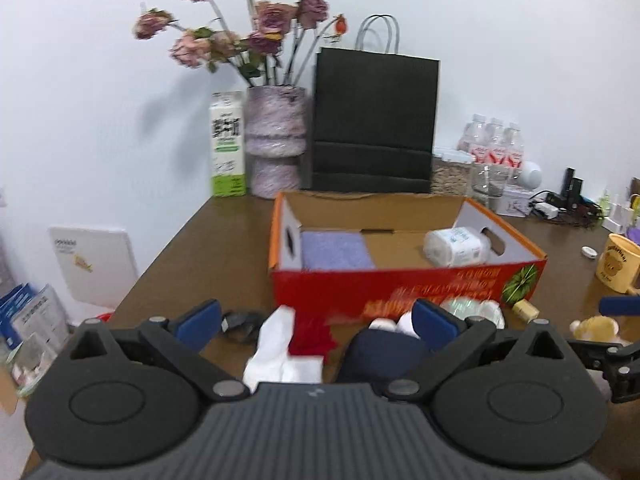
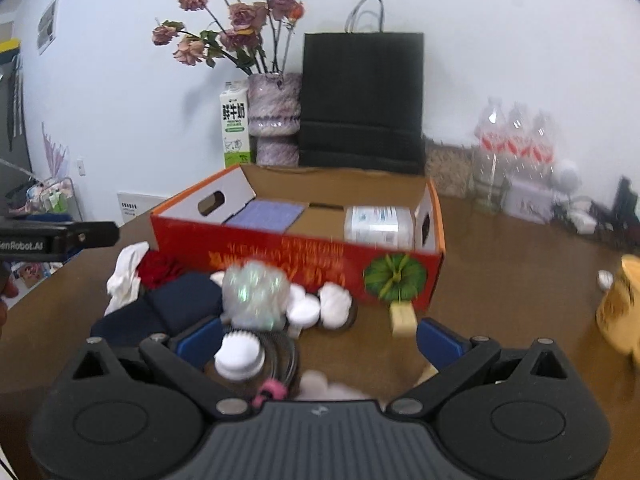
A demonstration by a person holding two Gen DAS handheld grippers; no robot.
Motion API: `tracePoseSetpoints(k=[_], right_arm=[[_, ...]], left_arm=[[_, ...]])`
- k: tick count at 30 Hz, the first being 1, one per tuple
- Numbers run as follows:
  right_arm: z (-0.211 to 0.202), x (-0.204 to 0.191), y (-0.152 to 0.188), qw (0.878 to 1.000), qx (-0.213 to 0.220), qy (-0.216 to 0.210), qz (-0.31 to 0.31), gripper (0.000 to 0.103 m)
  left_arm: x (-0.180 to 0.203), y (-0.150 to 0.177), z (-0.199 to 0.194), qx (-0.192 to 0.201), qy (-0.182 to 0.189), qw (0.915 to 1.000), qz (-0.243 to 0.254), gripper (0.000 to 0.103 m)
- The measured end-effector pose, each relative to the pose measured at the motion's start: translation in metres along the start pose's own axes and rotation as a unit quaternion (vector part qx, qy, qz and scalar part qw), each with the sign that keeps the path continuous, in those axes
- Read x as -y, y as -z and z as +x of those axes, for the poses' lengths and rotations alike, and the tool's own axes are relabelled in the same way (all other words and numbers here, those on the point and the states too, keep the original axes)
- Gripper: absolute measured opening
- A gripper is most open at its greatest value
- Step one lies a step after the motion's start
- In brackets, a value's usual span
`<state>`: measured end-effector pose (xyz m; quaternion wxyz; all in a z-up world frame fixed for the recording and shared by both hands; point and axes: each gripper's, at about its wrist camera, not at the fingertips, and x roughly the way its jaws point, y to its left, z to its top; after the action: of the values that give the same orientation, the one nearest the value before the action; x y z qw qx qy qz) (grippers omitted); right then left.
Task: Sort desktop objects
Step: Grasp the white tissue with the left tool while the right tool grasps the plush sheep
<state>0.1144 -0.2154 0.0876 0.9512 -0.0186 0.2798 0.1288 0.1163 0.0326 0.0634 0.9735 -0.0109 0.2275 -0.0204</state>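
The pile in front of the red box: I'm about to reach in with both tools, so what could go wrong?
1. The white-capped bottles stand packed together; grabbing one may topple the others.
2. The white cloth, red cloth and navy pouch overlap, so the open left tool may snag two.
3. The small wooden block could get knocked by the right tool.

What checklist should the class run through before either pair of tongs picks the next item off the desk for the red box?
1. Left tongs open and empty: ok.
2. Right tongs open and empty: ok.
3. Free floor space in the red box between the purple cloth and the wrapped roll: ok.
4. Loose items still waiting in front of the box, such as the white cloth, navy pouch and white-capped jars: ok.
5. Clear single target: not ok, the items crowd together and overlap.
6. Sharp view: not ok, both views are blurred.
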Motion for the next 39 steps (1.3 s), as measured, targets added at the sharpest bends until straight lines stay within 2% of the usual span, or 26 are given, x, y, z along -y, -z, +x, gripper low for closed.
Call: tracePoseSetpoints(k=[5,9,24,29,31,34,37,39], right_arm=[[-0.012,-0.002,0.023,1.0,0.0,0.019,0.009,0.103],[-0.017,0.0,0.028,0.999,0.001,0.043,0.004,0.103],[-0.016,0.027,0.029,0.996,-0.004,0.089,0.027,0.103],[-0.011,0.044,0.026,0.993,-0.019,0.106,0.041,0.103],[-0.006,0.054,0.023,0.992,-0.031,0.111,0.052,0.099],[0.004,0.07,0.02,0.99,-0.06,0.106,0.071,0.087],[0.017,0.083,0.02,0.988,-0.093,0.08,0.094,0.081],[0.023,0.084,0.02,0.988,-0.106,0.072,0.09,0.073]], left_arm=[[-0.007,0.024,-0.015,-0.009,-0.023,0.9995,-0.022,0.103],[-0.006,0.035,-0.017,-0.02,-0.03,0.9992,-0.013,0.103],[-0.011,0.037,-0.005,-0.033,-0.055,0.9978,-0.017,0.103],[-0.016,0.033,0.005,-0.042,-0.066,0.9968,-0.019,0.103],[-0.018,0.03,0.008,-0.044,-0.071,0.9963,-0.016,0.103],[-0.019,0.027,0.016,-0.048,-0.078,0.9957,-0.011,0.103],[-0.023,0.025,0.026,-0.06,-0.081,0.9949,-0.01,0.103],[-0.024,0.025,0.033,-0.069,-0.083,0.9941,-0.01,0.103]])
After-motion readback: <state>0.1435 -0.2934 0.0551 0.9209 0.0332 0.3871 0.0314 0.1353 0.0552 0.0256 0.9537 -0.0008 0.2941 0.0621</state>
